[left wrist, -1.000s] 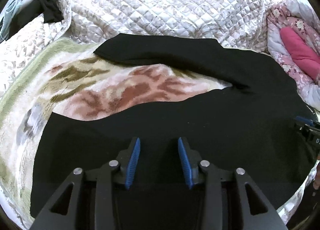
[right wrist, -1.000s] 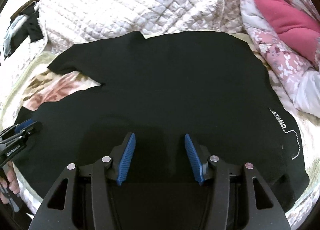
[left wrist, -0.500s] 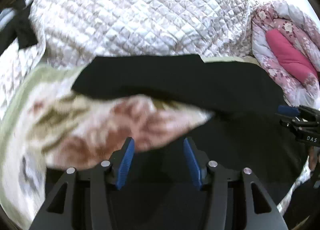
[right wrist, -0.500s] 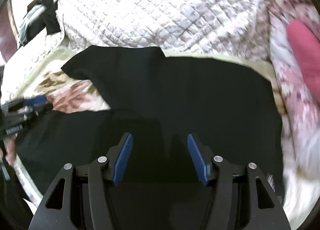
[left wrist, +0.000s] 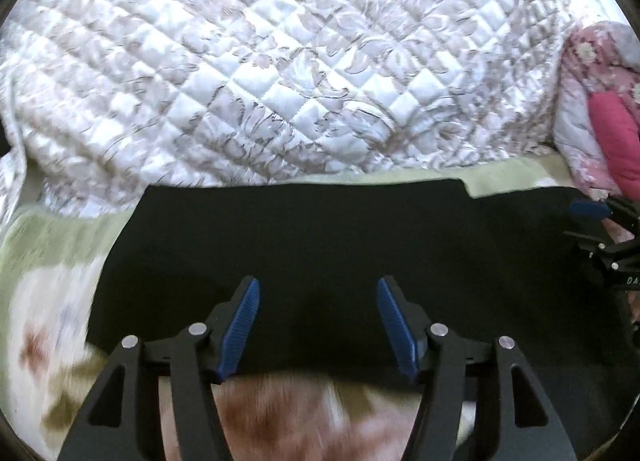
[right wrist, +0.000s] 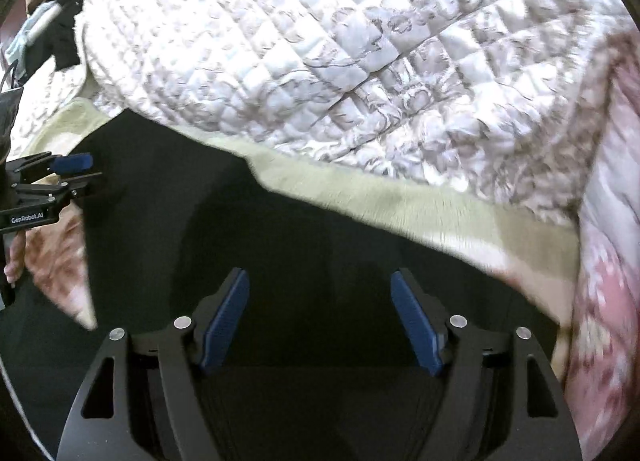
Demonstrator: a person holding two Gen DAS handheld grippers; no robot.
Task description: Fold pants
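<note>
Both claws are reaching toward the far side of the bed now. A second ago they were hanging over the near leg of the black pants [left wrist: 320, 245], and the patterned fuzzy blanket [left wrist: 44, 261] was showing between the two legs, out in front of them. Now that patch of blanket is lying right under the left claw [left wrist: 318, 325], and the far leg is stretching straight ahead of its blue pads [left wrist: 240, 325].

The left claw is open wide and is holding nothing. The right claw [right wrist: 320, 325] is open wide too, with only black cloth below and ahead of it.

The far edge of the pants is lying just past both claws, and a strip of green blanket is showing beyond it. The white quilted cover [left wrist: 280, 61] is piled up behind that. A pink flowery quilt [left wrist: 600, 101] is off to the right of the left claw.

I think the claws are going for the far leg, to grab its edge and pull it back over the near leg. No fold is made yet. The pictures are a bit blurry, so the claws are moving fast.
</note>
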